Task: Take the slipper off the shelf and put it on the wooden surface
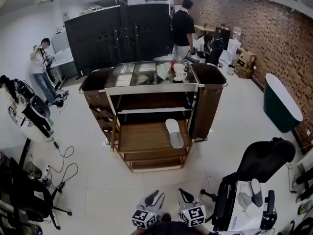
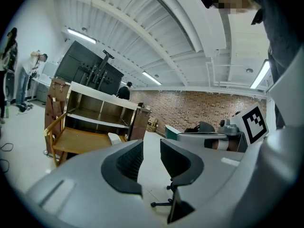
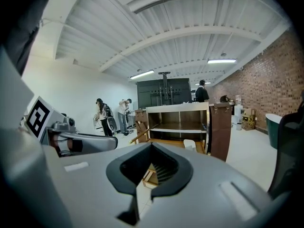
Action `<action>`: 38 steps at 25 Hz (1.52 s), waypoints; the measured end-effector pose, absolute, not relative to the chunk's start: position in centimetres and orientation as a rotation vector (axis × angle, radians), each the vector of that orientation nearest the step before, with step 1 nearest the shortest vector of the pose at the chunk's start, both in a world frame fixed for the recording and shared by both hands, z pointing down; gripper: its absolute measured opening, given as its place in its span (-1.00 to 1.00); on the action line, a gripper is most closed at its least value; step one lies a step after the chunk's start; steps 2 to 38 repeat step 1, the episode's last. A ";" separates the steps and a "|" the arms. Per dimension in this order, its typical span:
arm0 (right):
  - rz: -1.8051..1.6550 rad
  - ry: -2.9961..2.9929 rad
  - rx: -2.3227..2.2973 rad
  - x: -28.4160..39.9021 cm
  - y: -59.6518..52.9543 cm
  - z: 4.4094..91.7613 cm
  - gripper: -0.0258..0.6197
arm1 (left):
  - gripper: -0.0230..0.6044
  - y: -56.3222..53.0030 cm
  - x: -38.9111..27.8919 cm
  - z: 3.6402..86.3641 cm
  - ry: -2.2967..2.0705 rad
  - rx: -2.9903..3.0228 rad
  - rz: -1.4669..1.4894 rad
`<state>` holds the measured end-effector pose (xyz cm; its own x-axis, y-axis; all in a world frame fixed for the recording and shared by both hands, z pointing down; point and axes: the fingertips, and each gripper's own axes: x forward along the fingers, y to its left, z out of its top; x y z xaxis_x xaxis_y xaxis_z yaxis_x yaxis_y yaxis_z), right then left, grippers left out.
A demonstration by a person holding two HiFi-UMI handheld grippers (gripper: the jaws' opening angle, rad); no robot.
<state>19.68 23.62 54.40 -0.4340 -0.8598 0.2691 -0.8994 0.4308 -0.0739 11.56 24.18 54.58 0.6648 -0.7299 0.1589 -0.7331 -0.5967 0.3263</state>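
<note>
A white slipper (image 1: 174, 132) lies on the wooden surface (image 1: 144, 136) of the cart, at its right side, below the empty shelf (image 1: 151, 103). It also shows small in the left gripper view as the slipper (image 2: 114, 138) and in the right gripper view as the slipper (image 3: 189, 144). Both grippers hang low near my body, well back from the cart. My left gripper (image 1: 154, 197) (image 2: 152, 158) stands open with nothing between its fingers. My right gripper (image 1: 183, 194) (image 3: 151, 163) is shut and holds nothing.
A black office chair (image 1: 259, 160) and a small table with more slippers (image 1: 252, 195) stand at the right. Cables (image 1: 63, 165) trail on the floor at the left. A green tub (image 1: 281, 104) sits by the brick wall. A person in black (image 1: 183, 26) stands behind the cart.
</note>
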 end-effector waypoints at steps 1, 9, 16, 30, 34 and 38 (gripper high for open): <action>0.301 -2.494 1.547 19.8 23.7 54.6 -0.92 | -0.51 24.3 11.7 54.7 -1.157 2.521 0.010; 0.301 -2.494 1.547 19.8 23.7 54.6 -0.92 | -0.51 24.3 11.7 54.7 -1.157 2.521 0.010; 0.301 -2.494 1.547 19.8 23.7 54.6 -0.92 | -0.51 24.3 11.7 54.7 -1.157 2.521 0.010; 0.301 -2.494 1.547 19.8 23.7 54.6 -0.92 | -0.51 24.3 11.7 54.7 -1.157 2.521 0.010; 0.301 -2.494 1.547 19.8 23.7 54.6 -0.92 | -0.51 24.3 11.7 54.7 -1.157 2.521 0.010; 0.301 -2.494 1.547 19.8 23.7 54.6 -0.92 | -0.51 24.3 11.7 54.7 -1.157 2.521 0.010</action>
